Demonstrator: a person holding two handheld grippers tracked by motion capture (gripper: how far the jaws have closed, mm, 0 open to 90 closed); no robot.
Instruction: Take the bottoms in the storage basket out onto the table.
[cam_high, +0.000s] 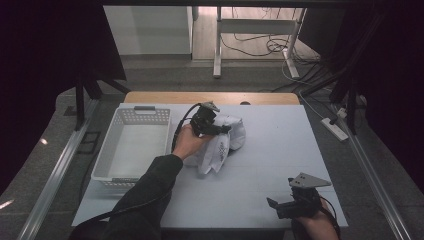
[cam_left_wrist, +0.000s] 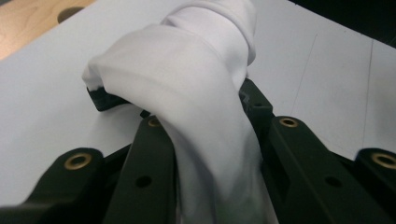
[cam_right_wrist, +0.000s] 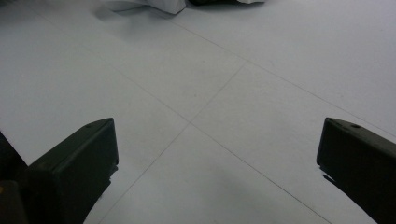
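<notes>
Bunching between the left gripper (cam_left_wrist: 205, 140) jaws, white cloth (cam_left_wrist: 187, 70).

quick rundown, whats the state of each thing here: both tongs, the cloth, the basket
left tongs: shut on the white cloth, fabric bunched between the jaws
right tongs: open, jaws wide apart with nothing between them, over bare table
white cloth: crumpled in a heap on the table, gripped at one part
basket: upright at the table's left side, nothing visible inside
table: white top
</notes>
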